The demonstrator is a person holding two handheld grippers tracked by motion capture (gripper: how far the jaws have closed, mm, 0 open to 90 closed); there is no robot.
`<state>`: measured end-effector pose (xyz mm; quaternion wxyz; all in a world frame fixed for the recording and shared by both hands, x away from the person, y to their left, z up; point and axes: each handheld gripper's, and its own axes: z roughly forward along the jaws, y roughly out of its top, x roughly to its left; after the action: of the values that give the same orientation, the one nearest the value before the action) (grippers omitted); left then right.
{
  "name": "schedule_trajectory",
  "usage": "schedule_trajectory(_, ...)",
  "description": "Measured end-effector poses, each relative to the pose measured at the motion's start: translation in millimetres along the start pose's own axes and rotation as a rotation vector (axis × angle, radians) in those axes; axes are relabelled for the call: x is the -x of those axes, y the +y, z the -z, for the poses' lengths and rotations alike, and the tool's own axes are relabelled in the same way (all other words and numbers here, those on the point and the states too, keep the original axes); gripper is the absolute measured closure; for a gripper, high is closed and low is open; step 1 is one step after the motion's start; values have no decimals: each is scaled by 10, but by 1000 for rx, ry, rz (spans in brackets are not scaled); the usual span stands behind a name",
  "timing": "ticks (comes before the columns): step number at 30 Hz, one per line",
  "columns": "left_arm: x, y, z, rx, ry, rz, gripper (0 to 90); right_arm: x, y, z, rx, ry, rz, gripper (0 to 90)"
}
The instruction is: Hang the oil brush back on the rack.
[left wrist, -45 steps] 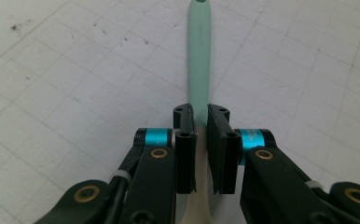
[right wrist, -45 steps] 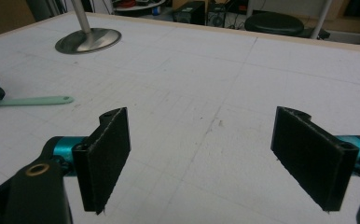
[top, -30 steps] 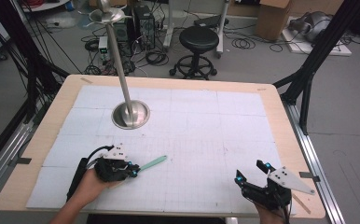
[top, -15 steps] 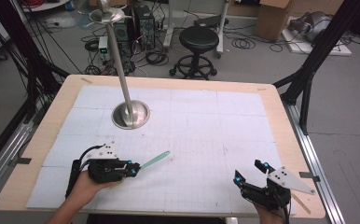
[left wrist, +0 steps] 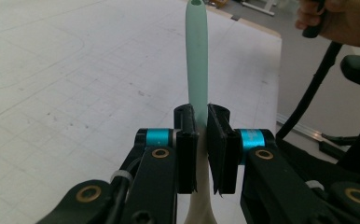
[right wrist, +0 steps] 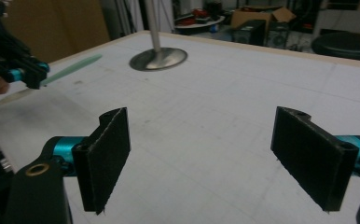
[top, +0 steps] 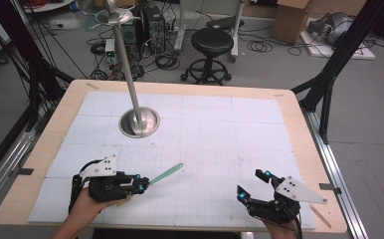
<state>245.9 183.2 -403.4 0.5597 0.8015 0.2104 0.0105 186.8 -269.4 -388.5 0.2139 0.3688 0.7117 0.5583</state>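
A slim utensil with a mint-green handle and a cream lower part is clamped in my left gripper near the table's front left, held a little above the white mat. In the left gripper view the pads of that gripper press on the utensil, and its handle points straight ahead with a hole at its tip. My right gripper rests at the front right, open. The right gripper view shows this gripper with wide, empty jaws, and the left gripper with the utensil farther off.
A metal stand with a round base and a tall pole topped by a dish rises from the back left of the mat. The white gridded mat covers the wooden table. A black stool and cables lie beyond the far edge.
My left gripper has risen slightly with the utensil, whose green tip now sits a bit higher and farther right. The right gripper has stayed in place.
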Motion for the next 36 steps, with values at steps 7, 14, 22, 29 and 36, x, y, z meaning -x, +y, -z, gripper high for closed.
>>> schedule_trajectory(7,64,16,26,12,-51,-30,818,-118,93,-183,-5,154,25,185)
schedule_trajectory(14,155,94,30,20,-93,-73,818,-285,246,-400,-43,316,81,197)
schedule_trajectory(22,260,172,-6,6,-137,-118,818,-415,403,-664,-93,453,132,313)
schedule_trajectory(29,316,217,-32,-6,-176,-144,818,-553,491,-814,-153,578,197,460)
schedule_trajectory(36,334,216,-41,-18,-201,-159,817,-603,506,-852,-175,642,223,585)
